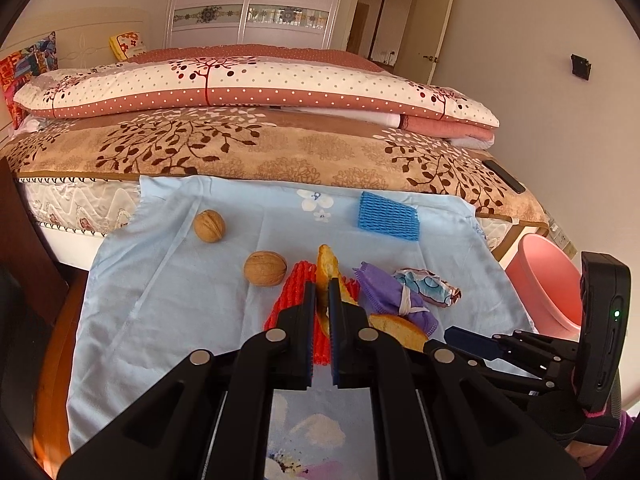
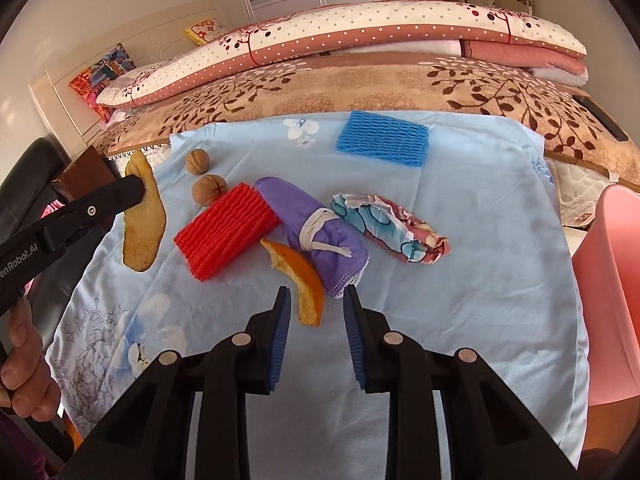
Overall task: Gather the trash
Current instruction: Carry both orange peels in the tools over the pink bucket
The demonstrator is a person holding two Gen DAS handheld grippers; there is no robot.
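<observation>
My left gripper (image 1: 321, 286) is shut on a piece of orange peel (image 1: 327, 270) and holds it up above the blue cloth (image 1: 168, 312); the right wrist view shows that peel (image 2: 143, 220) hanging from the left gripper's fingers (image 2: 120, 196). My right gripper (image 2: 314, 294) is open, its jaws on either side of a second orange peel (image 2: 302, 280) lying on the cloth (image 2: 480, 280). Beside it lie a rolled purple mask (image 2: 320, 232), a red foam net (image 2: 226, 230), a crumpled patterned wrapper (image 2: 394, 226), a blue foam net (image 2: 382, 144) and two walnuts (image 2: 208, 190).
A pink bin (image 2: 612, 292) stands at the right of the cloth, also in the left wrist view (image 1: 544, 280). The bed with folded quilts (image 1: 248, 84) lies behind. A dark phone (image 1: 504, 176) rests on the bed's right edge.
</observation>
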